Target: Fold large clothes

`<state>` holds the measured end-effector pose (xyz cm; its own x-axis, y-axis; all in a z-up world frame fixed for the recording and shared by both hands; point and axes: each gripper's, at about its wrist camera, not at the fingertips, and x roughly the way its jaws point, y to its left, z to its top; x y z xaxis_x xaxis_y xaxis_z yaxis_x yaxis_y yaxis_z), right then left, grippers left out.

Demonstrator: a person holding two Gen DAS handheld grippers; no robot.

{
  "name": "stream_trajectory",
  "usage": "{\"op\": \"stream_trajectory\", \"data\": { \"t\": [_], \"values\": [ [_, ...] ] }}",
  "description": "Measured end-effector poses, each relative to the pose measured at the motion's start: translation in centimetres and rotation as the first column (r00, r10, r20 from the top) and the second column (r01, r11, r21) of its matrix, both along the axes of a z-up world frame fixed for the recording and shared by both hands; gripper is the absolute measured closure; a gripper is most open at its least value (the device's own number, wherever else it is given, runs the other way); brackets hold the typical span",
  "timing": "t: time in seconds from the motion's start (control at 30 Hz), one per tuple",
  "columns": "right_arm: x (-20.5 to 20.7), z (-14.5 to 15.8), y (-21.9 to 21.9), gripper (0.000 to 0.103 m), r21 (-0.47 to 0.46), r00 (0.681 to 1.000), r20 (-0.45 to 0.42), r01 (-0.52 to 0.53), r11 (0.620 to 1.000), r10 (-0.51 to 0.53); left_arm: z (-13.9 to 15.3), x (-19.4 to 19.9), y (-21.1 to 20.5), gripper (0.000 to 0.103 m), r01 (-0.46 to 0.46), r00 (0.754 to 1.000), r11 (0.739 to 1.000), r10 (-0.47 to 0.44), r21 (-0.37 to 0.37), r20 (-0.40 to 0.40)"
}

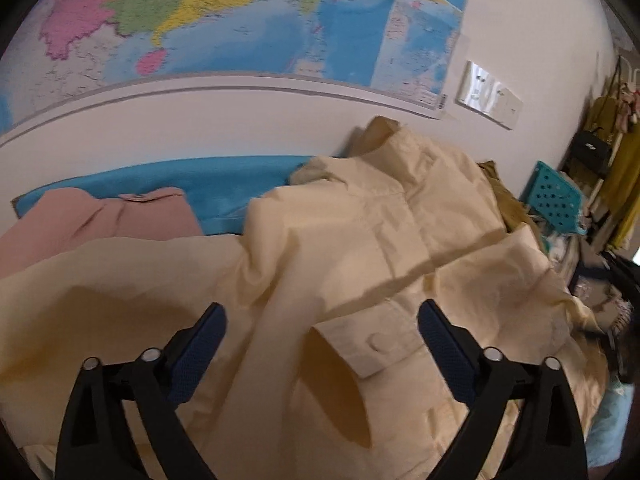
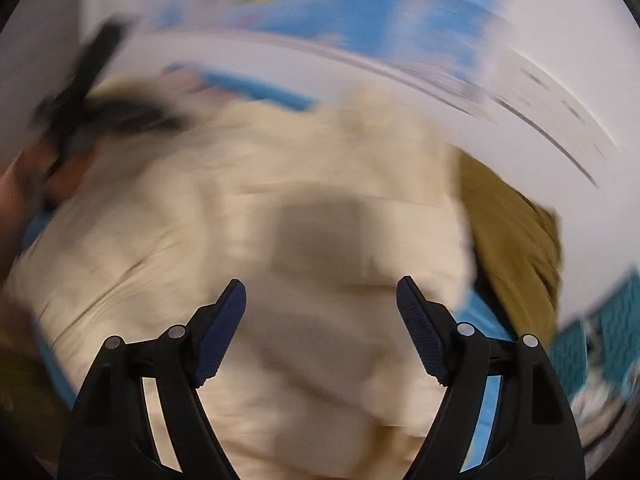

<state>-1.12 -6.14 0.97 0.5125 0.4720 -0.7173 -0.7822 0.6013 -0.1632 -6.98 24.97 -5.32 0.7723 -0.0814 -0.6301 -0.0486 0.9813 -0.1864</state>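
Left wrist view looks over a cream jacket (image 1: pixel 360 240) spread in loose folds on a blue sheet (image 1: pixel 240 184). The left gripper (image 1: pixel 322 334) hangs just above the jacket with its jaws wide apart and nothing between them; a buttoned cuff (image 1: pixel 372 344) of the jacket lies in the gap below. Beyond the jacket, on its left, a pink garment (image 1: pixel 100 220) lies on the sheet, its near edge against the cream cloth. On the jacket's right an olive garment (image 1: pixel 504 196) shows from under its edge, and further right stands a teal crate (image 1: pixel 556 200). Behind the jacket is a white wall bearing a map (image 1: pixel 240 20), with a switch plate (image 1: pixel 488 94) on the wall to the map's right.

Right wrist view is heavily blurred. The right gripper (image 2: pixel 321 312) is also spread wide and holds nothing, poised above the jacket (image 2: pixel 240 240), which fills the middle of the view. The olive garment (image 2: pixel 512 240) lies against the jacket's right edge, with the teal crate (image 2: pixel 620 308) past it. At the jacket's far left edge the left gripper (image 2: pixel 84 92) shows as a dark smear; its jaws cannot be made out from here. The map (image 2: pixel 360 12) is a streak of colour above the jacket.
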Motion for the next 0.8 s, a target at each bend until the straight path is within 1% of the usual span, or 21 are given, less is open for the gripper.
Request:
{"op": "stream_trajectory", "data": {
  "t": [0.07, 0.1, 0.13, 0.2, 0.23, 0.27, 0.3, 0.33, 0.4, 0.43, 0.47, 0.5, 0.53, 0.57, 0.6, 0.63, 0.67, 0.7, 0.73, 0.77, 0.8],
  "values": [
    [2.9, -0.3, -0.9, 0.025, 0.028, 0.997, -0.042, 0.071, 0.997, -0.07, -0.3, 0.1, -0.4, 0.007, 0.013, 1.0, 1.0, -0.012, 0.023, -0.021],
    [4.4, -0.6, -1.5, 0.023, 0.048, 0.992, -0.07, 0.11, 0.993, -0.106, -0.7, 0.4, -0.7, 0.007, 0.042, 0.998, 0.998, -0.04, 0.036, -0.058],
    [6.1, -1.0, -1.9, 0.014, 0.052, 0.985, -0.105, 0.141, 0.989, -0.135, -1.2, 0.6, -1.1, 0.007, 0.065, 0.994, 0.997, -0.061, 0.041, -0.088],
    [9.2, -2.1, -2.0, 0.012, 0.055, 0.966, -0.191, 0.189, 0.98, -0.176, -2.1, 1.1, -2.0, 0.007, 0.086, 0.987, 0.993, -0.075, 0.075, -0.145],
    [11.6, -2.8, -1.5, 0.01, 0.066, 0.952, -0.236, 0.215, 0.974, -0.194, -2.6, 1.4, -2.4, 0.01, 0.111, 0.98, 0.99, -0.095, 0.082, -0.175],
    [12.9, -3.4, -1.5, 0.008, 0.085, 0.938, -0.301, 0.208, 0.974, -0.174, -3.3, 1.8, -3.0, 0.015, 0.142, 0.97, 0.986, -0.12, 0.09, -0.209],
    [13.7, -4.1, -1.3, 0.008, 0.106, 0.915, -0.379, 0.195, 0.975, -0.142, -3.7, 2.2, -3.3, 0.03, 0.15, 0.966, 0.984, -0.124, 0.098, -0.225],
    [14.8, -4.8, -1.3, 0.008, 0.116, 0.892, -0.43, 0.211, 0.971, -0.143, -4.1, 2.6, -3.6, 0.042, 0.154, 0.962, 0.982, -0.124, 0.107, -0.242],
    [16.1, -6.3, -1.2, 0.009, 0.127, 0.833, -0.542, 0.214, 0.969, -0.112, -4.4, 3.2, -3.7, 0.054, 0.135, 0.962, 0.983, -0.1, 0.124, -0.253],
    [16.7, -6.8, -1.2, 0.025, 0.146, 0.81, -0.579, 0.212, 0.966, -0.09, -4.3, 3.3, -3.5, 0.064, 0.121, 0.965, 0.985, -0.088, 0.121, -0.249],
    [17.0, -6.9, -1.4, 0.043, 0.16, 0.803, -0.589, 0.224, 0.961, -0.089, -3.9, 3.3, -3.0, 0.068, 0.1, 0.969, 0.989, -0.073, 0.105, -0.236],
    [17.0, -6.9, -1.5, 0.053, 0.17, 0.791, -0.608, 0.216, 0.961, -0.071, -3.5, 3.2, -2.6, 0.072, 0.094, 0.971, 0.993, -0.074, 0.078, -0.225],
    [16.7, -6.5, -1.9, 0.075, 0.197, 0.791, -0.61, 0.208, 0.958, -0.047, -2.9, 2.9, -2.0, 0.08, 0.087, 0.977, 0.995, -0.077, 0.04, -0.199],
    [16.3, -5.6, -2.3, 0.087, 0.225, 0.802, -0.597, 0.209, 0.952, -0.035, -2.1, 2.5, -1.8, 0.087, 0.08, 0.983, 0.996, -0.074, 0.032, -0.169],
    [15.7, -4.0, -3.0, 0.09, 0.241, 0.842, -0.537, 0.209, 0.948, -0.049, -1.6, 2.1, -1.8, 0.102, 0.072, 0.987, 0.996, -0.064, 0.054, -0.146],
    [15.2, -2.8, -3.7, 0.093, 0.246, 0.876, -0.476, 0.212, 0.946, -0.072, -1.0, 1.6, -1.7, 0.102, 0.075, 0.99, 0.995, -0.068, 0.061, -0.121],
    [14.4, -0.8, -4.9, 0.093, 0.27, 0.918, -0.383, 0.215, 0.938, -0.1, -0.5, 1.1, -1.4, 0.101, 0.096, 0.991, 0.995, -0.093, 0.035, -0.092],
    [14.3, -0.2, -5.6, 0.093, 0.269, 0.933, -0.339, 0.219, 0.938, -0.121, -0.3, 1.0, -1.3, 0.092, 0.112, 0.99, 0.994, -0.111, 0.012, -0.09],
    [14.5, -0.1, -6.0, 0.086, 0.249, 0.934, -0.325, 0.233, 0.94, -0.145, -0.5, 1.1, -1.1, 0.076, 0.129, 0.987, 0.992, -0.128, -0.005, -0.097],
    [14.9, -0.6, -6.0, 0.074, 0.234, 0.928, -0.342, 0.239, 0.942, -0.15, -0.9, 1.3, -1.3, 0.069, 0.131, 0.986, 0.991, -0.13, 0.006, -0.107],
    [15.3, -1.8, -5.7, 0.065, 0.189, 0.916, -0.369, 0.238, 0.953, -0.156, -1.2, 1.5, -1.6, 0.059, 0.124, 0.986, 0.992, -0.12, 0.028, -0.115]
  ]
}}
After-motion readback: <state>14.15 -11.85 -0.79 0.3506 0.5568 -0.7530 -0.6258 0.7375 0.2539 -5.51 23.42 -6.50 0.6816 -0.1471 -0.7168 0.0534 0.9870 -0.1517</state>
